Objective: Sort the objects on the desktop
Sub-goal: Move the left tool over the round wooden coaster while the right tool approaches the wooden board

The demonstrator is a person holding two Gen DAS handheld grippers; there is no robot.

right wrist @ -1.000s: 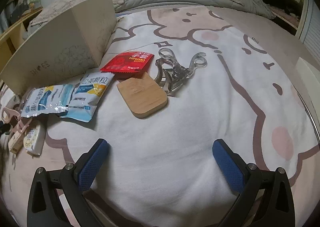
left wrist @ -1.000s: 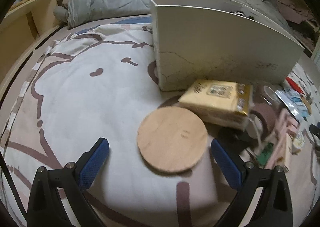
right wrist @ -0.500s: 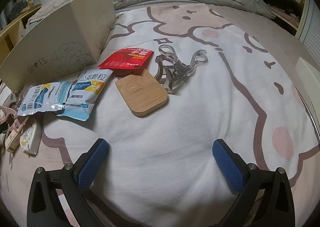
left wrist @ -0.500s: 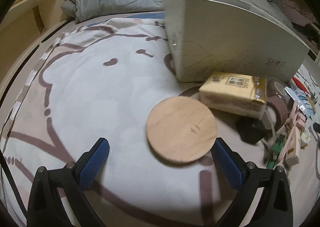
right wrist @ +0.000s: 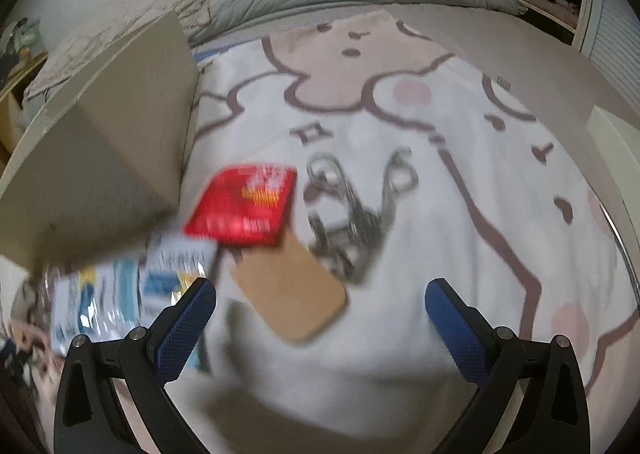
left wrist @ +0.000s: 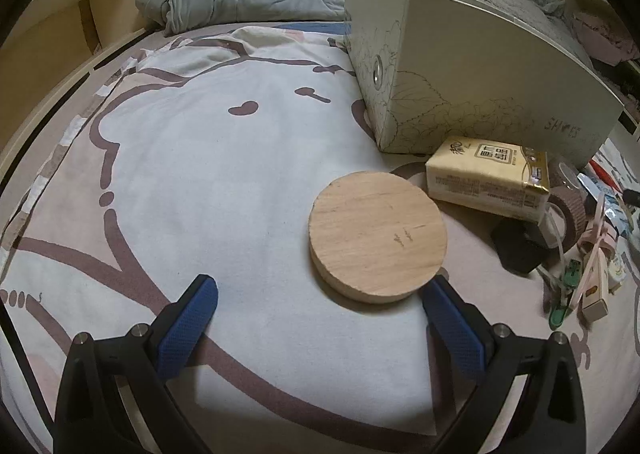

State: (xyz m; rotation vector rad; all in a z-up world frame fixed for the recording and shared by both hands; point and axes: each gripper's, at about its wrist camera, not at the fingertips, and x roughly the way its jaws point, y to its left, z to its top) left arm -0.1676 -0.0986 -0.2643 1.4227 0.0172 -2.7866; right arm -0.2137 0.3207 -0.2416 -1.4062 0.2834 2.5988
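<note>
Cartoon-print bedspread strewn with clutter beside a large cream shoe box.

The round wooden disc lies flat, just ahead of the left gripper, whose jaws are spread wide and empty. It looks stiff, light and smooth: grip across its rim. The right gripper, equally wide and empty, hovers near a small wooden board, blurred.

The right claw is held wide apart above the bedspread, gripping nothing. Through motion blur, a small wooden board, a red packet, metal clips and blue-white sachets are seen beside a cardboard box.
</note>
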